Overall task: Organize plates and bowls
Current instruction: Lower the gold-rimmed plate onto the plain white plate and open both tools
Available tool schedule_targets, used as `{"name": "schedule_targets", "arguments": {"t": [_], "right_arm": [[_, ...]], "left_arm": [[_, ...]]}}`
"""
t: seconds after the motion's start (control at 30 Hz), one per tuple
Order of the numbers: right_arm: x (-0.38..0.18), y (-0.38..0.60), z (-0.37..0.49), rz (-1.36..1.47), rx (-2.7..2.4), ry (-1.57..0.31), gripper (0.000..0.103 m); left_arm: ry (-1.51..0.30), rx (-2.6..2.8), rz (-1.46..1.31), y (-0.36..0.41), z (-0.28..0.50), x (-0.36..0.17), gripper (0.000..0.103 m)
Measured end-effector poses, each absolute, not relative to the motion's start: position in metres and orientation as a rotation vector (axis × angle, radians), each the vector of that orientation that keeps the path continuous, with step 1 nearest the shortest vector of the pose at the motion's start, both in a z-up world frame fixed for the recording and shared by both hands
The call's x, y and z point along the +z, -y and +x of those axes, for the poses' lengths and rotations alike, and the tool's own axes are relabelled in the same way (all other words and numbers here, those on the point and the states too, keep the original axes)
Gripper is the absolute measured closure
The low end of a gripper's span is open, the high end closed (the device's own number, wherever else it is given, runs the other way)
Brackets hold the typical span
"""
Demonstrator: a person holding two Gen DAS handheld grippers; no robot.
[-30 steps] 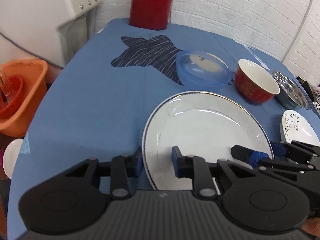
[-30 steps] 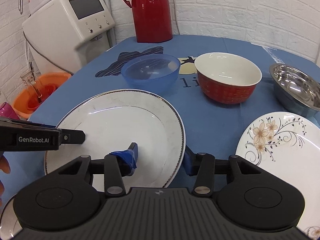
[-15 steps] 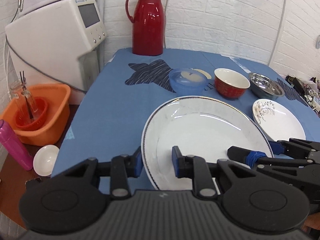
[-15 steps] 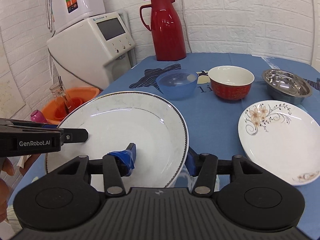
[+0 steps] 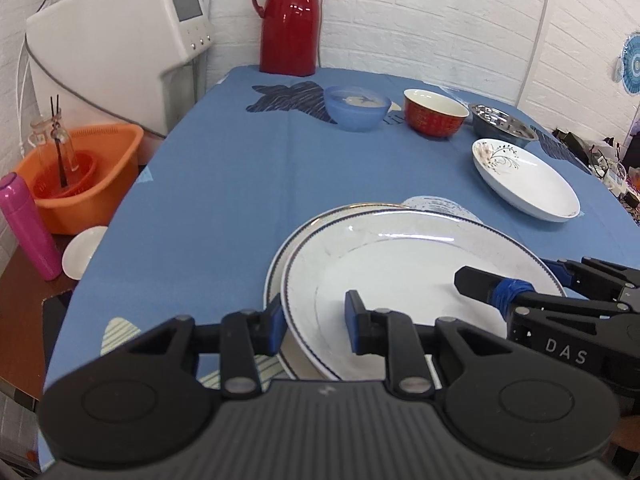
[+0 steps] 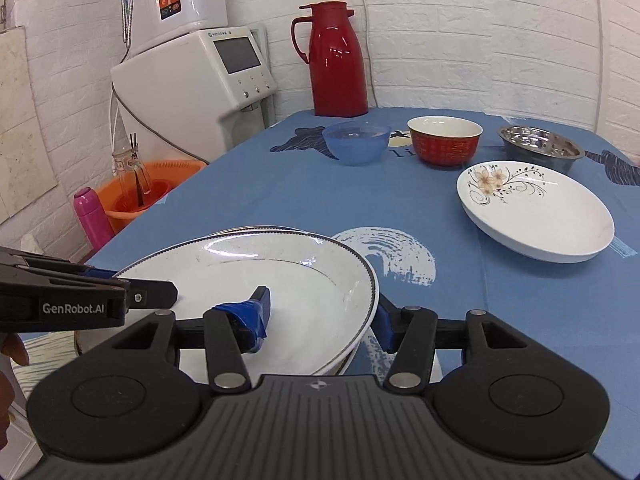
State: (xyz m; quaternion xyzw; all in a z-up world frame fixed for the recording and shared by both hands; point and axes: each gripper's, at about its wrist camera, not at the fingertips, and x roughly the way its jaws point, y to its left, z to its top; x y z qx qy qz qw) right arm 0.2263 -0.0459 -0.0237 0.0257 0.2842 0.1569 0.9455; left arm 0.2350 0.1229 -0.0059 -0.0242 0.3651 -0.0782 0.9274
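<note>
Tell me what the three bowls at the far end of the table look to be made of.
Blue bowl: looks like translucent plastic; the cloth's pattern shows faintly through its wall.
Red bowl: likely glazed ceramic; glossy red outside with gold marks, cream inside.
Metal bowl: probably stainless steel; its silvery inside gives mirror-like reflections.

White rimmed plate (image 5: 404, 264) tilted above a matching plate (image 5: 280, 264).
</note>
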Motion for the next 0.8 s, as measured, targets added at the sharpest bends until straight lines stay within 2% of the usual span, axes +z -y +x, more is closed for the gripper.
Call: {"name": "schedule_targets", "arguments": {"t": [0.07,0.2,0.27,0.4,0.47,0.8], "right_arm": [[-0.029,0.049,0.230,0.089,0.330,-0.617,0.064],[-0.031,0.047,0.228,0.090,0.335,-0.610,0.064],[-0.031,0.048,0.229,0.099,0.338,-0.614,0.064],[-0.031,0.051,0.229,0.100,0.348,-0.605,0.064],[-0.031,0.050,0.229,0.097,0.348,-0.607,0.064],[-0.028,0.057,0.227,0.127,0.348,-0.602,0.064]], "left_arm": [[-0.751,-0.193,-0.090,-0.127,0.234,-0.007,0.065],[-0.760,-0.236,-0.148,-0.134,0.233,-0.006,0.056],[-0.780,-0.270,-0.172,-0.138,0.232,-0.004,0.048],[-0.798,-0.305,-0.224,-0.149,0.229,0.001,0.047],[-0.813,-0.310,-0.220,-0.152,0.226,0.005,0.043],[-0.833,-0.262,-0.174,-0.163,0.218,0.004,0.043]]}}
